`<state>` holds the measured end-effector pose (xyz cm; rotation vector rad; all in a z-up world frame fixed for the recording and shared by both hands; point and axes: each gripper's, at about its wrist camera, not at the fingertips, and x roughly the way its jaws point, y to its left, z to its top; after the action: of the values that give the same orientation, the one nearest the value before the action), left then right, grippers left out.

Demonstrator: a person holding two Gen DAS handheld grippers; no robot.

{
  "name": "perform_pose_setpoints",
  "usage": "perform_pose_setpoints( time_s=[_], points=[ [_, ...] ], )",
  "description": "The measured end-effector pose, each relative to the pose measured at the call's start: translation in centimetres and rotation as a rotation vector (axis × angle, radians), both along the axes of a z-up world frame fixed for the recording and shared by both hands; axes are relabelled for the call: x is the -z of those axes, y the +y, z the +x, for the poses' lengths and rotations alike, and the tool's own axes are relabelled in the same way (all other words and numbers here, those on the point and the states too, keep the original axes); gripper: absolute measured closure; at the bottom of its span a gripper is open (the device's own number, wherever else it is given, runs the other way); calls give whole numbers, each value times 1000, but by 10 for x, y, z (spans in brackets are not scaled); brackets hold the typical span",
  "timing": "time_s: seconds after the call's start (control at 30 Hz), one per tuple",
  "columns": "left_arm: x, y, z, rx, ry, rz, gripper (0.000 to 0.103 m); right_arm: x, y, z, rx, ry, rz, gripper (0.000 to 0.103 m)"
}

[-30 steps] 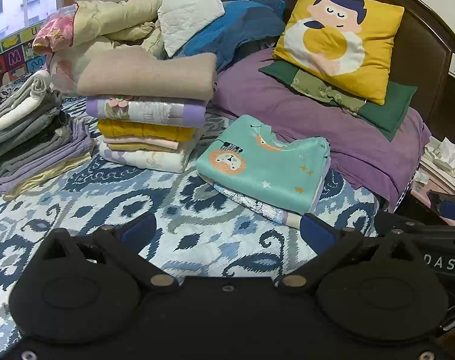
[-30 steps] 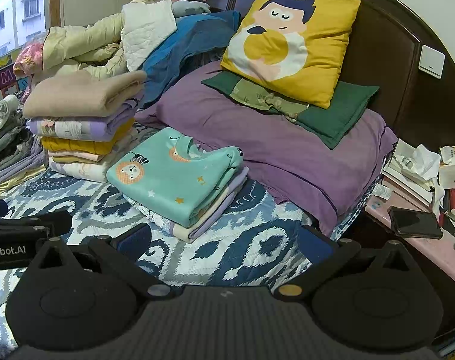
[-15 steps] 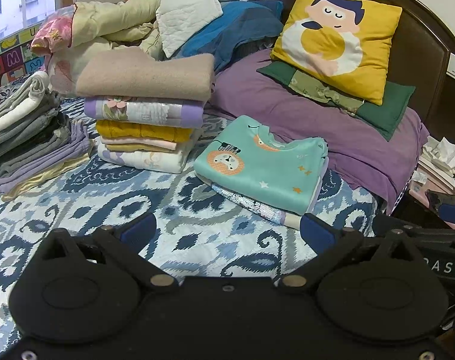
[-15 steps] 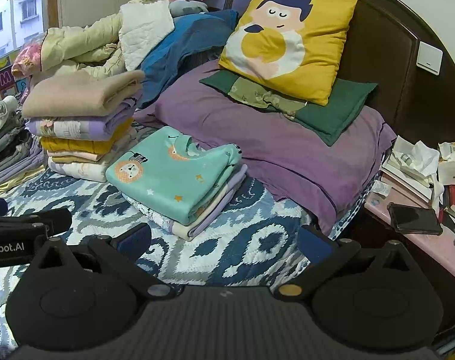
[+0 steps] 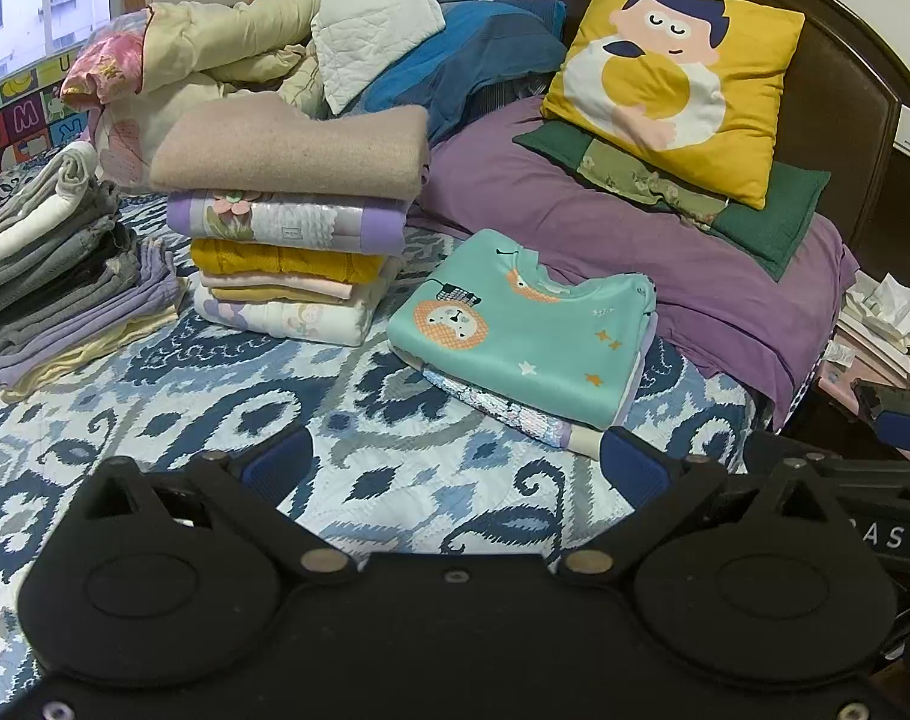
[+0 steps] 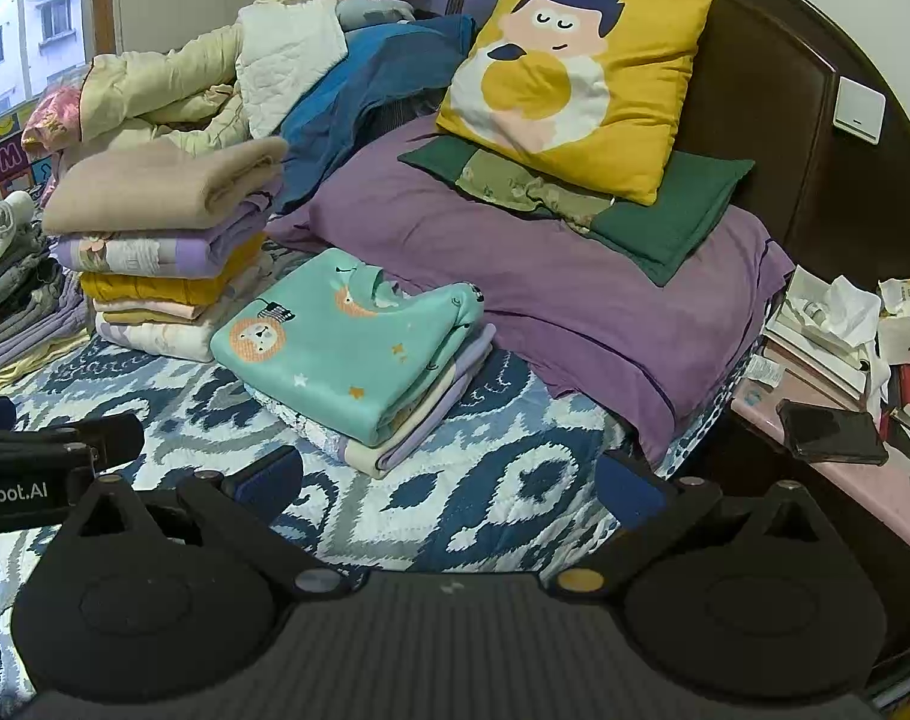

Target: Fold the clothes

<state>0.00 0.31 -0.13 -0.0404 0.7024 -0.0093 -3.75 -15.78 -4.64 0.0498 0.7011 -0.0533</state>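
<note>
- Over the last second almost nothing has changed: our two views have drifted only slightly, and every pile on the bed [image 5: 395, 432] lies as it did.
- Our left tool [image 5: 455, 462] has its fingers spread wide apart with nothing between them, hovering over the patterned bedspread; our right tool [image 6: 449, 480] is likewise apart and empty, just beside it.
- The folded mint-green lion top [image 5: 527, 324] tops a short pile at 12 o'clock from the left tool, and at about 11 o'clock in the right view [image 6: 347, 342].
- The taller folded stack [image 5: 293, 222], capped by a beige blanket, sits at 11 o'clock; a third grey and lilac stack [image 5: 65, 276] lies at 9 to 10 o'clock.
- The unfolded heap [image 5: 263, 42] of cream quilted and blue garments lies behind, at 11 to 12 o'clock.
- We judge one fold finished and this a pause; the next garment must come from that heap.
</note>
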Motion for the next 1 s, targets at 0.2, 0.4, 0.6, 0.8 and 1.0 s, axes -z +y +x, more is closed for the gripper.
perform_pose_setpoints(
  time_s=[0.2, 0.4, 0.6, 0.8, 1.0],
  points=[
    [3, -2, 2, 3, -14, 9, 0, 3, -3, 3, -8, -2, 14, 0],
    [9, -1, 9, 12, -22, 3, 0, 10, -6, 11, -30, -14, 33, 0],
    [14, 5, 24, 39, -17, -83, 0, 21, -12, 27, -61, -24, 87, 0],
    [25, 8, 48, 100, 6, -59, 0, 33, -18, 47, -107, -71, 151, 0],
    [39, 28, 81, 77, 47, -93, 0, 47, -18, 77, -99, -22, 184, 0]
  ],
)
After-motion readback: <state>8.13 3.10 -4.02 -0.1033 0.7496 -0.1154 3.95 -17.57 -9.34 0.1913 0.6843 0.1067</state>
